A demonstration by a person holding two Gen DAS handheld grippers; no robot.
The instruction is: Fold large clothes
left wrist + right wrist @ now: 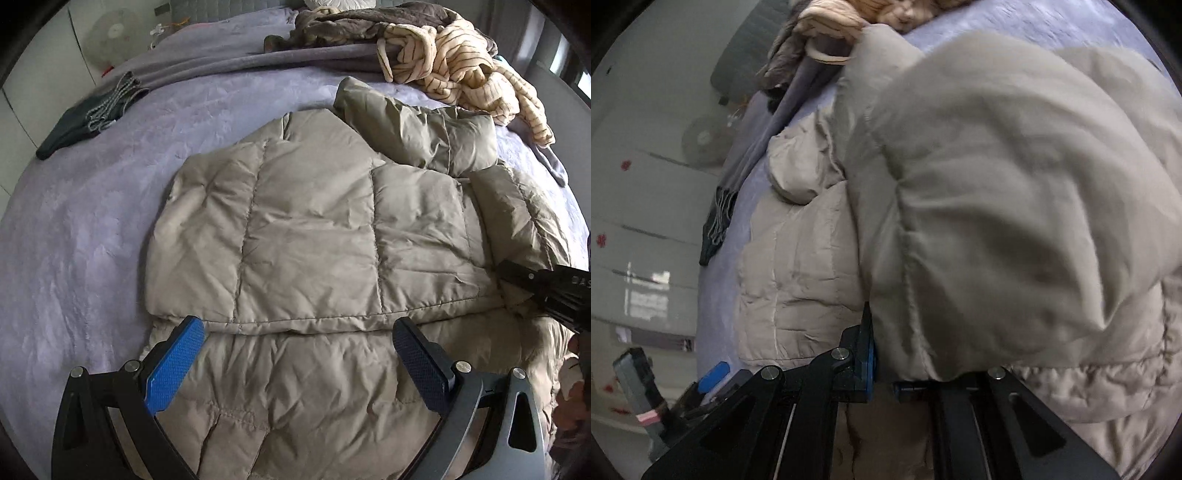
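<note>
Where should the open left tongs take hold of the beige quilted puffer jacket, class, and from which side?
Grip the beige quilted puffer jacket at its folded edge nearest the left tongs, coming from the near side: that stitched edge lies raised and straight between the open pads.

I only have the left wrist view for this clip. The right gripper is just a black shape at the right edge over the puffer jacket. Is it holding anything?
Observer: Yes. In the right wrist view the right gripper is shut on the jacket, with a fold of it bulging up in front of the lens.
Reviewer: Can you see my left gripper from there?
Observer: Partly, at the lower left; one blue pad shows above the purple bedspread.
Reviewer: Anything beyond the bed?
Observer: A pale wall with small red flower marks, which the left view lacks.
</note>
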